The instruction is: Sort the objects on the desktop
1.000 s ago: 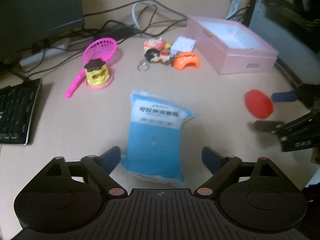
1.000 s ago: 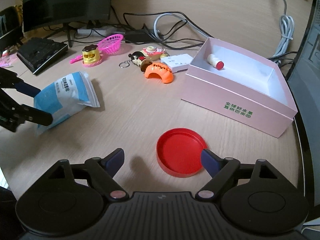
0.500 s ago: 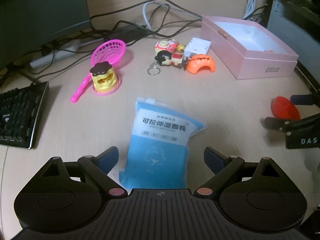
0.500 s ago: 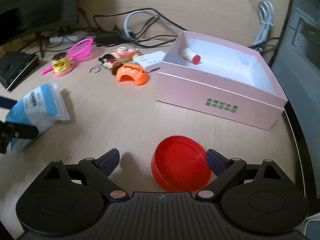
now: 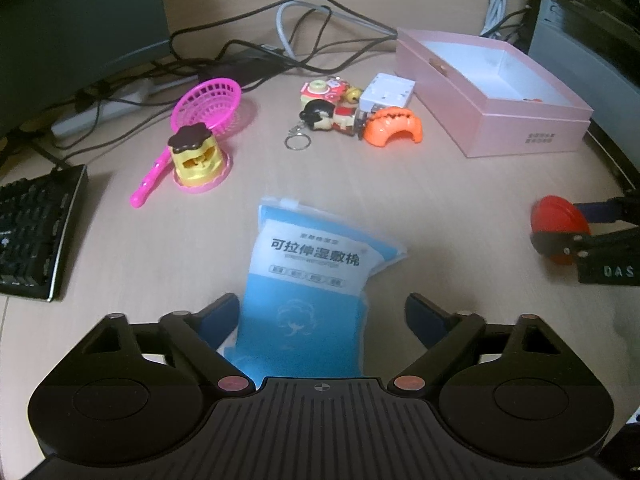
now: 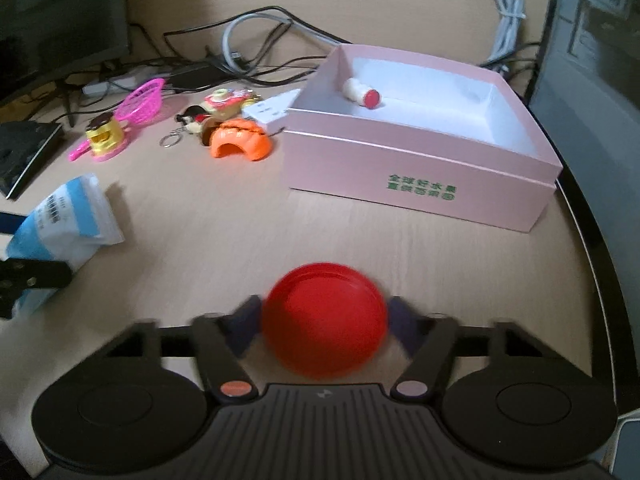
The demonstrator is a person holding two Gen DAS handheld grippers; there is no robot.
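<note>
A blue-and-white cotton pad pack (image 5: 308, 280) lies on the desk between the fingers of my left gripper (image 5: 322, 312). These jaws are closing; the left pad is at the pack's edge and the right one stands clear of it. My right gripper (image 6: 322, 316) is closing on a round red lid (image 6: 324, 320), and both blurred pads touch its rim. The left wrist view shows the red lid (image 5: 558, 220) between the right gripper's fingers at the far right. The pink box (image 6: 420, 176) holds a small white bottle with a red cap (image 6: 362, 94).
Behind the pack lie a pink toy net (image 5: 208, 108), a yellow toy (image 5: 196, 156), a keychain figure (image 5: 324, 116), an orange toy (image 5: 394, 132) and a white adapter (image 5: 386, 92). A keyboard (image 5: 32, 232) is at the left, cables and a monitor at the back, a computer case at the right.
Both grippers have narrowed. The right fingers came in from beside the red lid to its rim. The left gripper edged forward over the blue pack.
</note>
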